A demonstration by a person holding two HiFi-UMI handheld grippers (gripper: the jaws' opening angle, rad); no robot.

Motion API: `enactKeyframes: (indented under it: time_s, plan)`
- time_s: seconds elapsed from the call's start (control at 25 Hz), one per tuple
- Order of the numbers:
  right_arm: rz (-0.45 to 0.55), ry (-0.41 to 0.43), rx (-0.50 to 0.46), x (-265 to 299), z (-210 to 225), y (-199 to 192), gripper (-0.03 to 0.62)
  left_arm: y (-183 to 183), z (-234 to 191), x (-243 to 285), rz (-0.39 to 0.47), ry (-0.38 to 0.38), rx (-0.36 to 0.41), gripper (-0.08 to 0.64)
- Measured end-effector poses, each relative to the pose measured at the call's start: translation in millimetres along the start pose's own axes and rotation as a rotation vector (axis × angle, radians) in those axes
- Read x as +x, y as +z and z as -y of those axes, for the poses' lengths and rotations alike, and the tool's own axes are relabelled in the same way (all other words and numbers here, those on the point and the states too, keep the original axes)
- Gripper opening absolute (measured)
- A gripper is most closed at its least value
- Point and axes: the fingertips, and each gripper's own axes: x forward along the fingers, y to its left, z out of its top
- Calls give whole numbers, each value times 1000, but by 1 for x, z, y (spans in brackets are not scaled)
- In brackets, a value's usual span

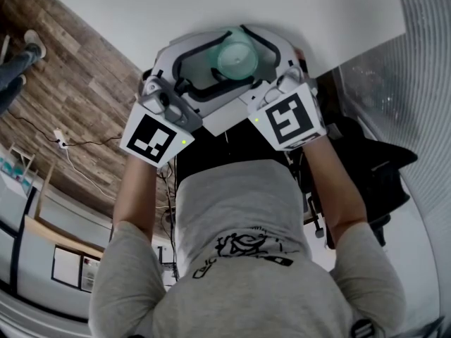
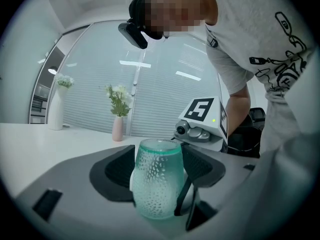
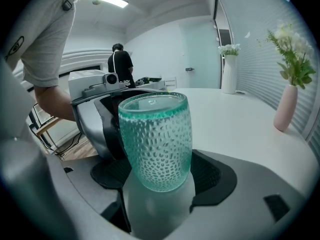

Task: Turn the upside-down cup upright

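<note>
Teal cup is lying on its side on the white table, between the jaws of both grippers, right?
No: the teal cup stands on end, not on its side; the right gripper view shows it. It is on the white table, between the jaws of the left gripper and the right gripper.

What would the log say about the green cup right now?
cup: upside-down on table | left gripper: open around cup | right gripper: open around cup

One cup (image 3: 155, 141) — left tongs (image 2: 157, 171), right tongs (image 3: 159, 174): two — white vase (image 3: 229, 74), pink vase (image 3: 285, 114): two.
</note>
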Motion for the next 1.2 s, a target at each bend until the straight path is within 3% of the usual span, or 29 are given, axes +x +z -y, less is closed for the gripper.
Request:
enactKeyframes:
  time_s: [0.96, 1.2]
  plan:
    - [-22, -17, -33, -13, -4, -5, 371, 1, 2, -13, -29, 43, -41, 313]
    - [-19, -10, -19, -35, -11, 2, 370, 12, 8, -23, -46, 95, -86, 322]
